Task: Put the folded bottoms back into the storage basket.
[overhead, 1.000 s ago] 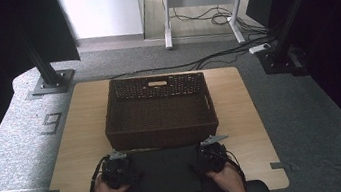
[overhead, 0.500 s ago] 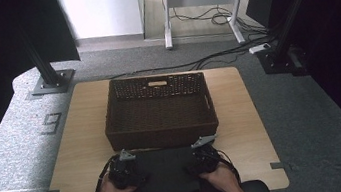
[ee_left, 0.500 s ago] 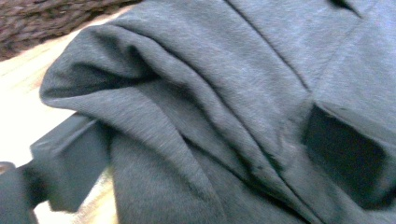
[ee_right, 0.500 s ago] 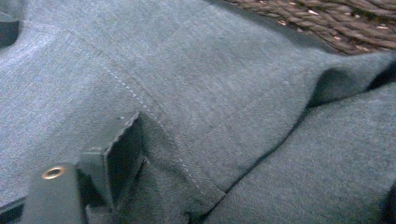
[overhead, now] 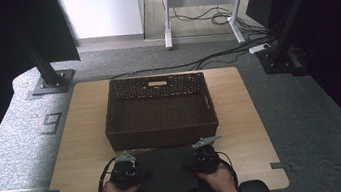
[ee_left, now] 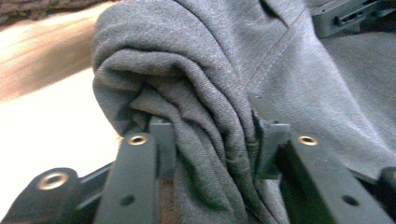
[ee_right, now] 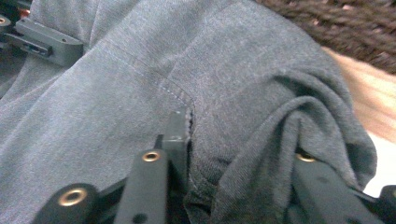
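Observation:
A folded dark grey garment point(overhead: 167, 179) lies at the near edge of the wooden table point(overhead: 83, 133), in front of a brown wicker basket point(overhead: 160, 111). My left gripper point(overhead: 127, 171) has just been closing and now pinches the bunched left edge of the garment point(ee_left: 210, 140) between its pads. My right gripper point(overhead: 202, 158) has also just been closing and is shut on the thick folds at the right edge of the garment point(ee_right: 233, 154). Far off in each gripper view, the other gripper rests on the cloth.
The basket stands empty in the middle of the table, close behind the garment. Bare wood lies to either side of it. Black stand bases point(overhead: 53, 82) and cables point(overhead: 218, 18) sit on the grey floor beyond the table.
Both grippers shifted slightly inward onto the garment's side edges and their jaws closed on the cloth, bunching it. The basket stayed where it was.

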### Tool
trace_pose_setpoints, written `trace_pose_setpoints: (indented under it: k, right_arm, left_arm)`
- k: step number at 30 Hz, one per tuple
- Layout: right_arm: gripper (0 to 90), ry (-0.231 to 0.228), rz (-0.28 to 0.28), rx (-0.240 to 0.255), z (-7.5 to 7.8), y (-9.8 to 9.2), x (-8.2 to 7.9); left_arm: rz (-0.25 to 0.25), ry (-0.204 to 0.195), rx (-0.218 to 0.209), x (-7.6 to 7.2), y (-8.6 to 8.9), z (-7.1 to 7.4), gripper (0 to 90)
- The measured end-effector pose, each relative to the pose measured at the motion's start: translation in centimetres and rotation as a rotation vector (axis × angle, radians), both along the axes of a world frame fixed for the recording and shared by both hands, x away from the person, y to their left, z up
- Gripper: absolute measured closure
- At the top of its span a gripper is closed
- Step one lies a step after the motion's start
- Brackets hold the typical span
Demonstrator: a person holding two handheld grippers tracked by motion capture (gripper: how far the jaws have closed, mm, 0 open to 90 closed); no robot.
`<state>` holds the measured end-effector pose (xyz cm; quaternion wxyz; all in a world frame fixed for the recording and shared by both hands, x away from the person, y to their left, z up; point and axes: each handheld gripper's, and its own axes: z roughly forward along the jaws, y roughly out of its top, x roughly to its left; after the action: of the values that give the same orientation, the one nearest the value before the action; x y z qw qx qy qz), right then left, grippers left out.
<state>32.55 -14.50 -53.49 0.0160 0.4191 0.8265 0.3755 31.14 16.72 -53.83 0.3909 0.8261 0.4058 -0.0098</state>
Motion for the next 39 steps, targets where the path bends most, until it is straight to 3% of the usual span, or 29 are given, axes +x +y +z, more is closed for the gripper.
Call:
trace_pose_setpoints:
  k: [5,8,14,26,39]
  right_arm:
    - [68.2,-0.044,-0.009,-0.019,0.8,0.2,-0.5]
    - [68.6,-0.077,-0.004,-0.011,2.0,0.1,-1.0]
    - [68.7,-0.122,0.007,0.017,4.1,0.0,-1.6]
    - [70.0,-0.209,0.019,0.05,7.9,-0.4,-1.9]
    - [70.6,-0.274,0.013,0.071,10.8,-1.0,-1.6]
  left_arm:
    - [-0.001,-0.003,-0.026,0.1,0.3,0.4,66.3]
    - [0.007,-0.002,-0.052,0.0,0.6,1.0,66.8]
    - [0.005,-0.039,-0.1,-0.4,1.2,3.2,67.4]
    - [-0.015,-0.115,-0.135,-0.2,1.6,7.8,68.0]
    - [-0.04,-0.158,-0.164,0.7,1.5,10.9,68.2]
